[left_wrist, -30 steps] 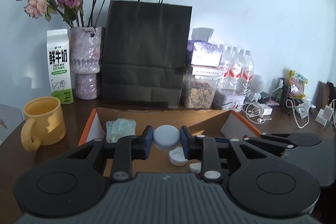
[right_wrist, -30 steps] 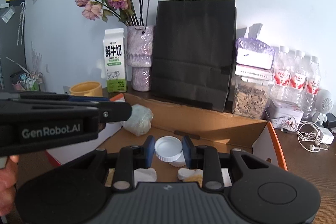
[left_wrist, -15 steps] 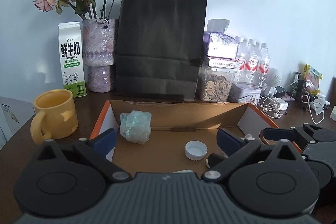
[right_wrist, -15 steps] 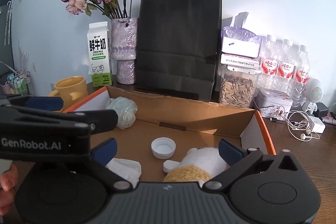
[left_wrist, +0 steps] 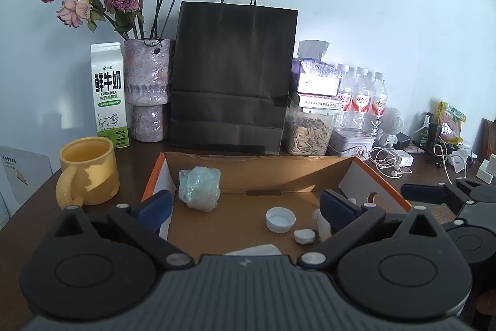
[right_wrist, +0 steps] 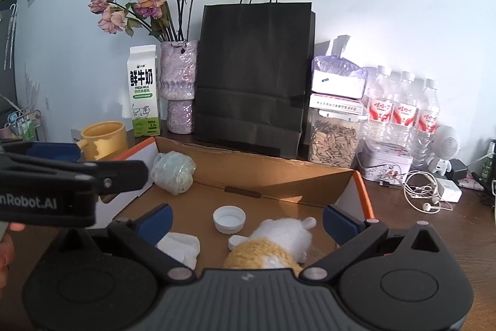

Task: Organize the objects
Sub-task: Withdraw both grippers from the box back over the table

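1. hovering over the near edge of the cardboard box (left_wrist: 260, 172): left gripper (left_wrist: 248, 203) and right gripper (right_wrist: 246, 217), both released, gripping nothing.
2. lying mouth-up mid-floor: large white cap (left_wrist: 280, 220), small cap (left_wrist: 304, 236) just right.
3. resting near right: plush toy (right_wrist: 279, 241).

The milk carton (left_wrist: 109, 96) carries large Chinese characters "鲜牛奶" above the words "FRESH MILK" and, on its green lower band, the figure "3.3". In the right wrist view, the side of the left gripper (right_wrist: 46, 200) bears the partly cropped white lettering "nRobot.AI". The red labels on the water bottles (right_wrist: 403, 110) show white characters too small to read.
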{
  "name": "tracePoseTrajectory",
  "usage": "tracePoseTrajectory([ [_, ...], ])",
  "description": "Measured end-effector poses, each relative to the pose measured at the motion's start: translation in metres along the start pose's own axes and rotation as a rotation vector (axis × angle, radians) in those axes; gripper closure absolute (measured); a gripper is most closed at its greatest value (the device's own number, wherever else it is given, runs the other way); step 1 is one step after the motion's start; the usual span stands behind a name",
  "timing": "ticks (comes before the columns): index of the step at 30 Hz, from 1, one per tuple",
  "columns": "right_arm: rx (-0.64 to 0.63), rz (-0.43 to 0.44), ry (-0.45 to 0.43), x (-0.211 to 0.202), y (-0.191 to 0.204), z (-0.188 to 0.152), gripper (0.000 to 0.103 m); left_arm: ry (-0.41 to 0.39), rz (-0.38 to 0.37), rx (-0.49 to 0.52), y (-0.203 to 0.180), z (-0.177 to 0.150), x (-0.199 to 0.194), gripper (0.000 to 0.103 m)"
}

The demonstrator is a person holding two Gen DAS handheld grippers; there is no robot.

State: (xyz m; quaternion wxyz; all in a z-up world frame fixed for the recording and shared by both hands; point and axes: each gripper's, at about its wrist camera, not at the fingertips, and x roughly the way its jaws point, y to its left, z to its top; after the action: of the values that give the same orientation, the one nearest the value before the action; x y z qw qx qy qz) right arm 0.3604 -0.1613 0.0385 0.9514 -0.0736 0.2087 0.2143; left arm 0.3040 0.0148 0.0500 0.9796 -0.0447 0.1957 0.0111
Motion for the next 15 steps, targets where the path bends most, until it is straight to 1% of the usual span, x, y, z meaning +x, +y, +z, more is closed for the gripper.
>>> tracePoseTrajectory([
  [9,-0.007,-0.032,-0.007,-0.048,-0.01,-0.019,0.0,0.029,0.001,0.016,0.005,-0.016,-0.033,0.0],
  [15,0.001,-0.044,0.008,-0.071,-0.016,-0.038,0.0,0.05,0.011,0.023,0.008,-0.03,-0.055,0.0],
])
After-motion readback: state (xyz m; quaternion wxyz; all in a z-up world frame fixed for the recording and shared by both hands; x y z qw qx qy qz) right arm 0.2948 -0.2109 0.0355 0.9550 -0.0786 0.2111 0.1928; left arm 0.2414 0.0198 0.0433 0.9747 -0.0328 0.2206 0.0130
